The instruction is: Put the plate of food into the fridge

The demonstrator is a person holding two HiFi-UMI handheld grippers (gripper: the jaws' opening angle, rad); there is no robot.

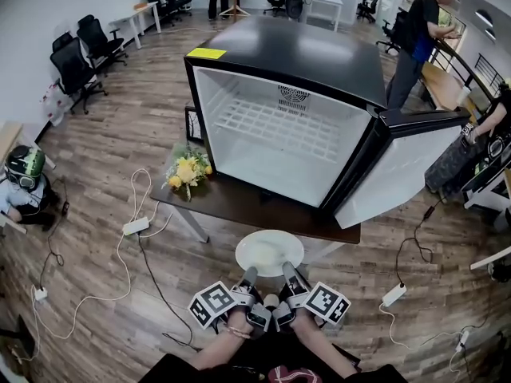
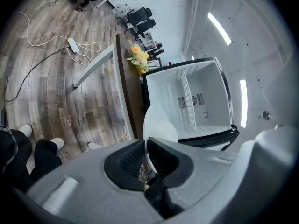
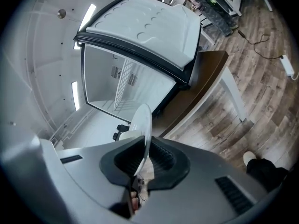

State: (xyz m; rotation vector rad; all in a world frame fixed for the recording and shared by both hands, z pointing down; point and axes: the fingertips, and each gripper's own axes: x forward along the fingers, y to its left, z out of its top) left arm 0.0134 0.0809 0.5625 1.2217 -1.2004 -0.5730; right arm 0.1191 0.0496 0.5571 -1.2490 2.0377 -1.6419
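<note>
The left gripper (image 1: 248, 276) and right gripper (image 1: 289, 271) each clamp 2 jaws on the near rim of the round white plate (image 1: 269, 250) just ahead of them; the open black fridge (image 1: 297, 54) stands farther ahead.

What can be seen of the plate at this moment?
The plate is round, plain white and shallow, smooth-looking. It hangs roughly level by the near edge of the table, before the open fridge. The left gripper and the right gripper each clamp its near rim between their jaws, side by side. No food can be made out on it.
</note>
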